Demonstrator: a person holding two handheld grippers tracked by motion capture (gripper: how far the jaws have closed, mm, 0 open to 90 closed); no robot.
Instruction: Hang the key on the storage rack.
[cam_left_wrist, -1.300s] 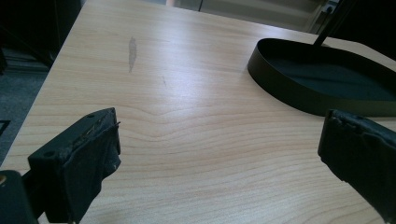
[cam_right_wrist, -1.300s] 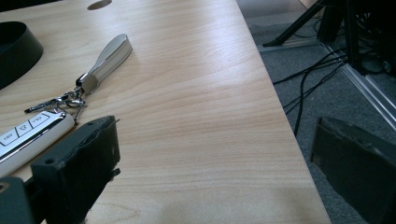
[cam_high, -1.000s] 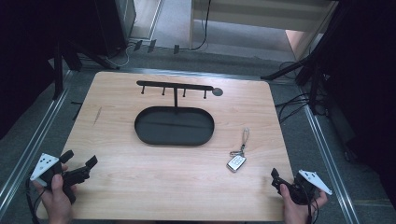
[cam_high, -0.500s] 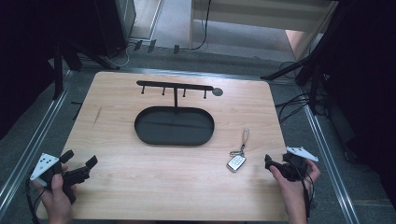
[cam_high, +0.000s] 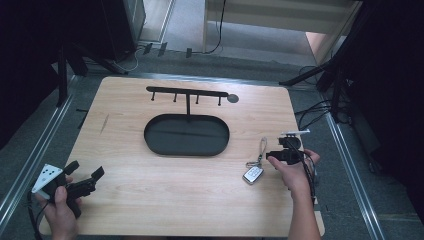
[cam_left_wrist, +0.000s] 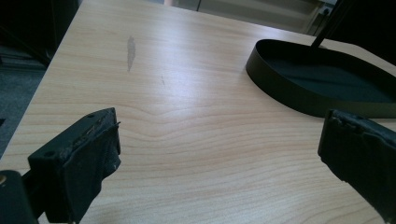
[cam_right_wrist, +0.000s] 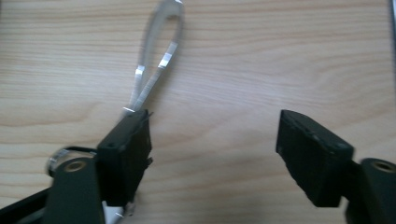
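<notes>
Up from the table's near right corner comes the right gripper (cam_high: 272, 155), now just right of the key fob (cam_high: 253, 174), its jaws narrowing as it travels yet still apart, nothing pinched between them. That fob lies flat on the wooden table (cam_high: 150, 200), right of the black oval tray (cam_high: 186, 135), its strap loop (cam_right_wrist: 156, 56) running up past one jaw. Far left of the tray, the left gripper (cam_high: 85, 175) hovers, jaws spread wide and empty.

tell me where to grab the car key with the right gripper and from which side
Probably the strap loop of the car key, from straight above. It lies flat on the table with clear wood either side, and the right gripper, open, is already over it.
</notes>
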